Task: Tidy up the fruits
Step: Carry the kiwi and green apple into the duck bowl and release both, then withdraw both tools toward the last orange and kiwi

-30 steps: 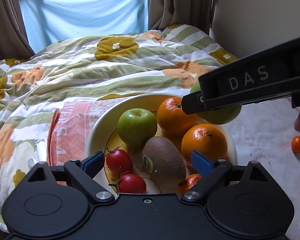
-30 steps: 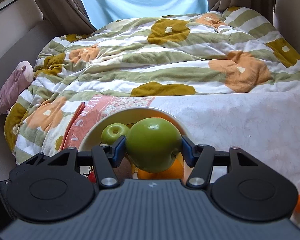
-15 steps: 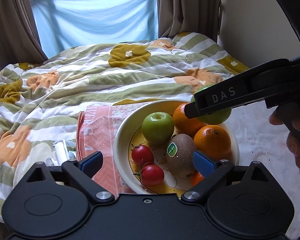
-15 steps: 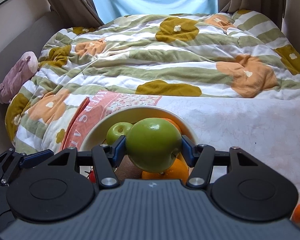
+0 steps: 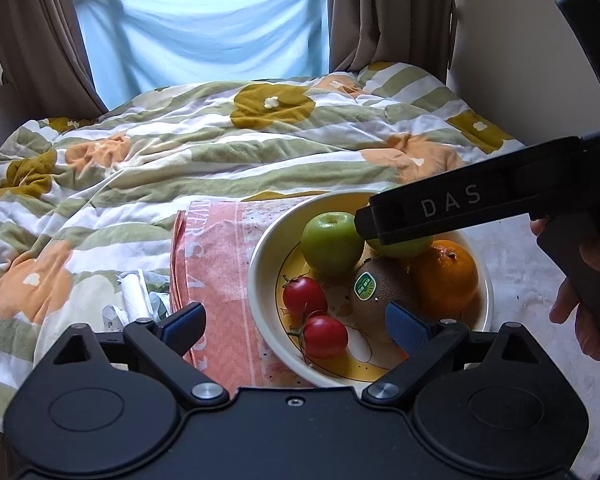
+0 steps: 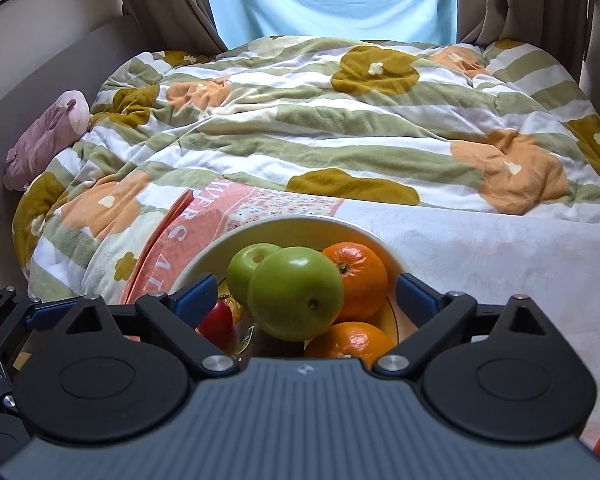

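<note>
**Green apple released into the fruit bowl**

The round green apple lies on top of the other fruit in the cream ceramic bowl, between the blue pads of the right gripper, whose jaws have just been opening and now stand wide, clear of it. The left gripper is spread open too, empty, over the bowl's near rim. Behind sit a second green apple, two oranges, then the floral striped quilt.
</note>
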The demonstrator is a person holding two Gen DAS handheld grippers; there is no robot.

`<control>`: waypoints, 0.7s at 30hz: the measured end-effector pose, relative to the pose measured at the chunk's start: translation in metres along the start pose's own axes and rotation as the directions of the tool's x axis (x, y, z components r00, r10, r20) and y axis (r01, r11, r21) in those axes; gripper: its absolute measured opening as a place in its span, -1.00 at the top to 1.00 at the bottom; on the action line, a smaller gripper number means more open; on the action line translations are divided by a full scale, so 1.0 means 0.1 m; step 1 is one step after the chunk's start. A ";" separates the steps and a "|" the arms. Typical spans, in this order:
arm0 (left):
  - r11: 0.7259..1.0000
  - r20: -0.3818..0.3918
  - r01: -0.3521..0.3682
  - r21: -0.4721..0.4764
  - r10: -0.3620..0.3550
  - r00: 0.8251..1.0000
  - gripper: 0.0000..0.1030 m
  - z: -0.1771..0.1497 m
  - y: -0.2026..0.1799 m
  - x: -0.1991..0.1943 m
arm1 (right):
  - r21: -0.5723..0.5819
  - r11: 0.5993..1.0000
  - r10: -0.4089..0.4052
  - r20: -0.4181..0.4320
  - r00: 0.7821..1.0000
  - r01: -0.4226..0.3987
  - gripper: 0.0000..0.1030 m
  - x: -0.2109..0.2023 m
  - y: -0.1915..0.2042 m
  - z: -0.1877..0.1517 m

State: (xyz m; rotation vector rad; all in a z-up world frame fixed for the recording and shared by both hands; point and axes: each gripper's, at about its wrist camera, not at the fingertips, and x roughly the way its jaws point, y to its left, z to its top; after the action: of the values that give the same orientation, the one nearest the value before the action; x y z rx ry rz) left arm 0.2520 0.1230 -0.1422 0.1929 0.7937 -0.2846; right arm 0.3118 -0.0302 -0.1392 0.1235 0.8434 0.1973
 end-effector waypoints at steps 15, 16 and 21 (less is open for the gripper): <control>1.000 0.041 -0.016 0.007 0.016 0.999 -0.92 0.01 -0.10 -0.22 | 0.010 1.000 -0.022 0.064 0.998 0.021 -1.00 -0.41 -0.06 -0.03; 1.000 0.045 -0.022 0.008 0.021 0.999 -0.92 0.02 -0.11 -0.26 | 0.011 1.000 -0.025 0.067 0.997 0.024 -1.00 -0.47 -0.06 -0.04; 0.999 0.083 -0.038 0.012 0.036 0.996 -0.92 0.11 -0.18 -0.50 | 0.015 0.999 -0.038 0.116 0.992 0.037 -1.00 -0.86 -0.12 -0.05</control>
State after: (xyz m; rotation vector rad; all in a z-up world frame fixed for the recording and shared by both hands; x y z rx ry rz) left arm 0.2197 0.1116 -0.0995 0.2067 0.7059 -0.2613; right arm 0.2543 -0.0613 -0.0824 0.1301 0.7301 0.1478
